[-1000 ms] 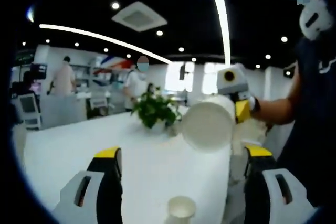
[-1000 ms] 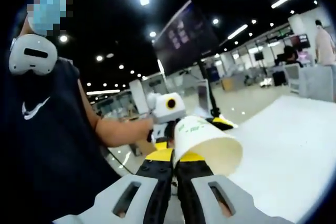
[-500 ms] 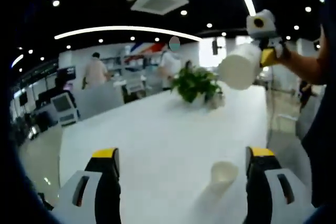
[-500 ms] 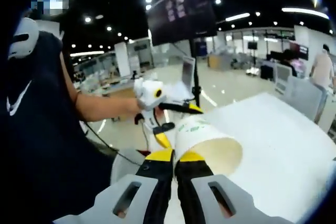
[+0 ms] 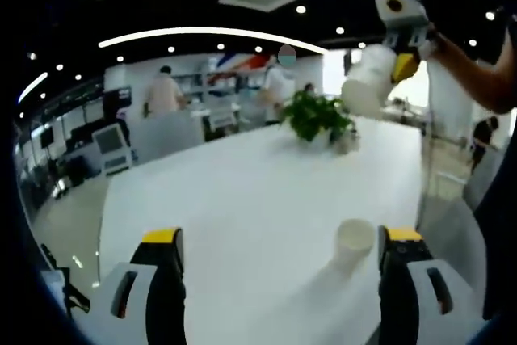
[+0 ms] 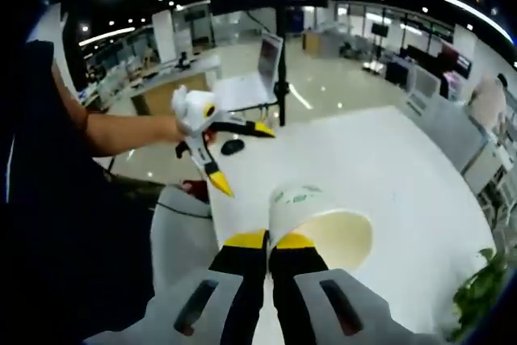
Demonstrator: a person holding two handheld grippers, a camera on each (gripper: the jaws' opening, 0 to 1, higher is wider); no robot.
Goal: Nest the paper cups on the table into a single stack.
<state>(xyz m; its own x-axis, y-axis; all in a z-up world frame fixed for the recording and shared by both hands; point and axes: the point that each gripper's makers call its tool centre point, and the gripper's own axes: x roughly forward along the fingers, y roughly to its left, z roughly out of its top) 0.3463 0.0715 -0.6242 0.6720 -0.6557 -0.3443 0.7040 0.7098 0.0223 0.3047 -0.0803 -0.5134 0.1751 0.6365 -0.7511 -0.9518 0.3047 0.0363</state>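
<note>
A white paper cup stands upright on the white table, just inside the right jaw of my left gripper, which is open wide and holds nothing. High at the upper right, my right gripper carries a second white cup in the air. In the right gripper view, my right gripper is shut on the rim of that cup, whose mouth faces away. The left gripper hangs open over the table's near edge, held by a person's hand.
A potted green plant stands at the table's far end, also seen as leaves. The table edge drops off at the right. People, desks and monitors fill the room behind. A person's arm reaches in from the left.
Both cameras have moved. The right gripper has risen with its cup and now looks down on the table. The standing cup stays beside the left gripper's right jaw.
</note>
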